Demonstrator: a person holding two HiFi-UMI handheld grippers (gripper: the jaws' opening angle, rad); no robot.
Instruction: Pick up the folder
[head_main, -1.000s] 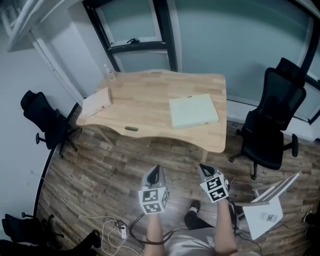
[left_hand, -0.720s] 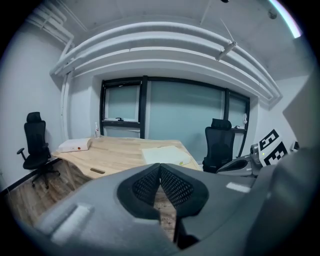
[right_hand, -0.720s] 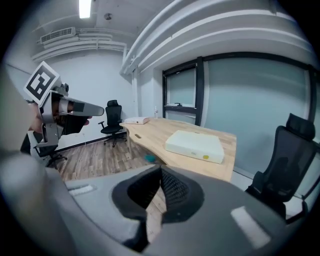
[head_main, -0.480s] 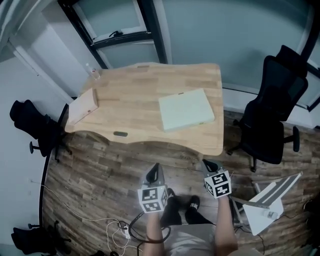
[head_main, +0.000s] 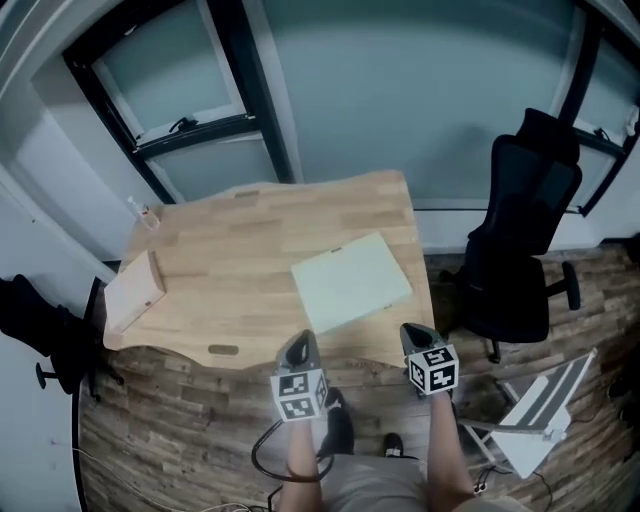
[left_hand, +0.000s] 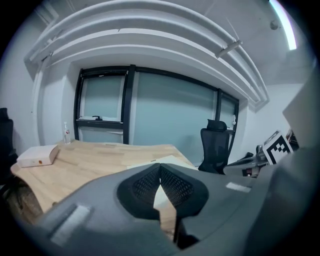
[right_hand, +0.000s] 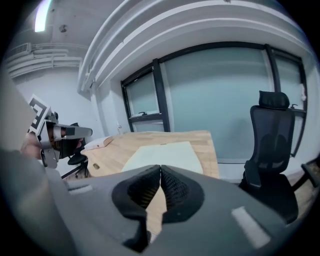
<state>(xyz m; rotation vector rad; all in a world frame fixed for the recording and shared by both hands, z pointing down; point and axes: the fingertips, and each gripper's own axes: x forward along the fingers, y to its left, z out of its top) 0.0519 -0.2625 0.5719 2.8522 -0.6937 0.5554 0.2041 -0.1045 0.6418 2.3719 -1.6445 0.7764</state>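
Observation:
A pale green folder (head_main: 350, 280) lies flat on the right half of the wooden table (head_main: 220, 270); it also shows in the right gripper view as a light sheet (right_hand: 165, 152) ahead of the jaws, and as a thin pale edge (left_hand: 155, 162) in the left gripper view. My left gripper (head_main: 298, 345) hovers at the table's near edge, just below the folder's near left corner, shut and empty. My right gripper (head_main: 415, 335) is at the table's near right corner, also shut with nothing in it. Neither touches the folder.
A tan box (head_main: 135, 290) sits at the table's left end, with a small bottle (head_main: 140, 212) behind it. A black office chair (head_main: 515, 250) stands to the right of the table. Another dark chair (head_main: 40, 335) is at far left. A white folding stand (head_main: 535, 415) stands on the floor at right.
Both grippers have come forward from over the floor to the table's near edge. The table and folder now sit closer and lower in the head view.

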